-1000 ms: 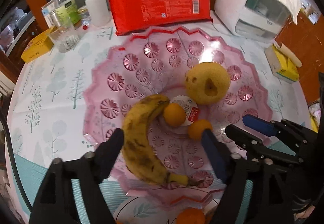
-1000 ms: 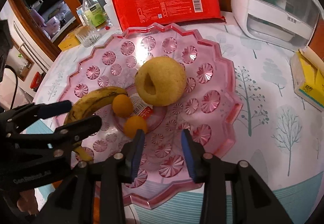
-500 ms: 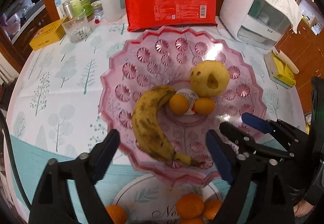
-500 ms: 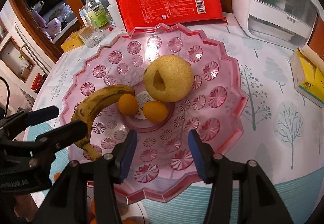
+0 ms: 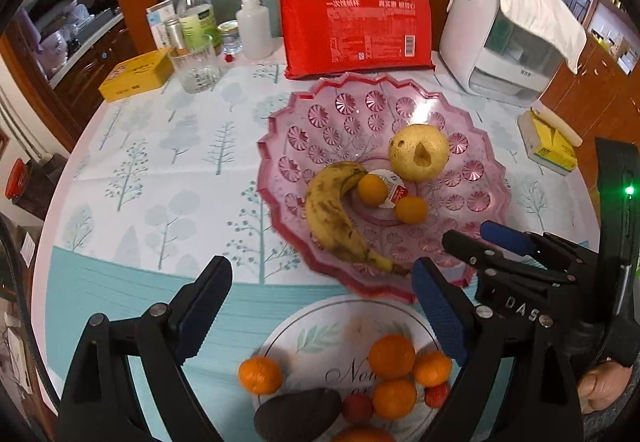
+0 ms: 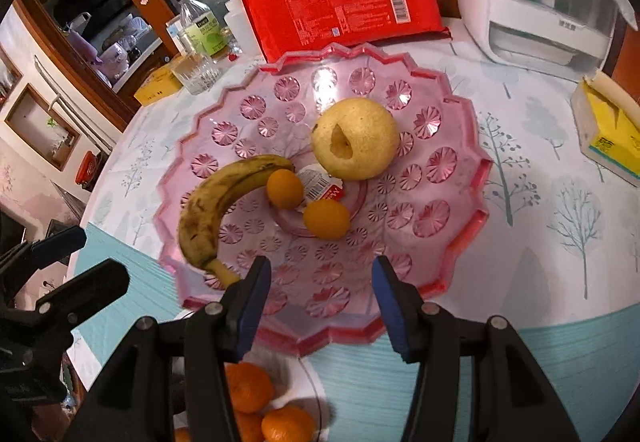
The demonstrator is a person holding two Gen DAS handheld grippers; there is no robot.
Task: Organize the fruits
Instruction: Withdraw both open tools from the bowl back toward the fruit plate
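- Left claw: spread wide, nothing between the pads, poised over the desk between the pink dish and the white plate; jaws have just been opening.
- Right claw: parted to a moderate gap, nothing pinched, poised over the near rim of the pink dish; jaws have just been opening.
- Right claw also seen from the left wrist view at right, beside the dish's near edge.
- Banana: brown-spotted, lying curved on the left part of the dish, stem end toward the near rim.
- Two small oranges on the dish centre, one touching the banana's inner curve, the other just nearer the claw; small sealed cup between them.
- Yellow pear with a brown gouge, just behind the oranges, on the dish.
- White plate close under the left claw: holds several oranges, red fruits and a dark avocado; one orange at the plate's left edge.
- Far side of desk: red packet behind the dish, white appliance at right, glass and yellow box at left.
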